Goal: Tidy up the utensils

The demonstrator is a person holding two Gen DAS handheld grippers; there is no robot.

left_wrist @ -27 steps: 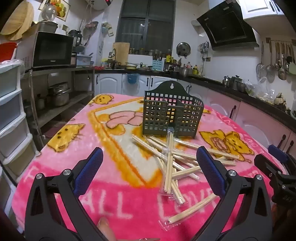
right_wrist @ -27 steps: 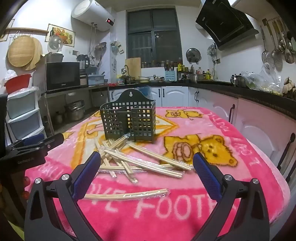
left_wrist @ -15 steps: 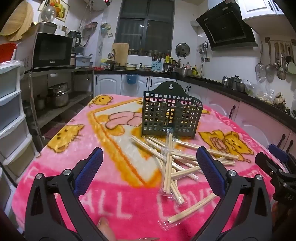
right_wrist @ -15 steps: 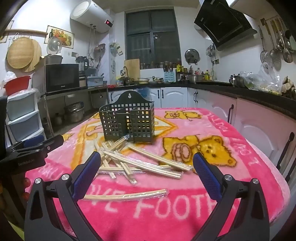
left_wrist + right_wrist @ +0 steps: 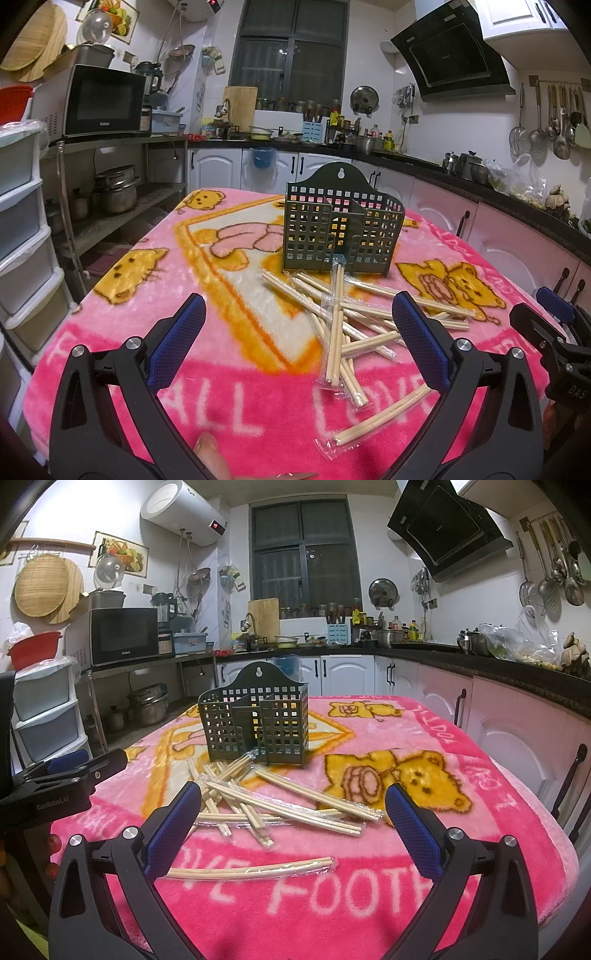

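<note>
A dark green perforated utensil holder [image 5: 341,229] stands upright on the pink blanket-covered table [image 5: 147,332]; it also shows in the right wrist view [image 5: 255,722]. Several plastic-wrapped pairs of wooden chopsticks [image 5: 340,325] lie in a crossed pile just in front of it [image 5: 280,801]. One wrapped pair [image 5: 255,869] lies apart, nearest the right gripper. My left gripper [image 5: 299,328] is open and empty, short of the pile. My right gripper [image 5: 293,812] is open and empty, above the near side of the pile.
The right gripper's body [image 5: 554,332] shows at the right edge of the left view, the left one [image 5: 62,779] at the left of the right view. White plastic drawers [image 5: 22,236] stand left of the table. Kitchen counters [image 5: 480,664] run behind and to the right.
Both views have edged slightly closer to the holder and chopsticks. Both grippers stay open and empty; nothing on the table has moved.
</note>
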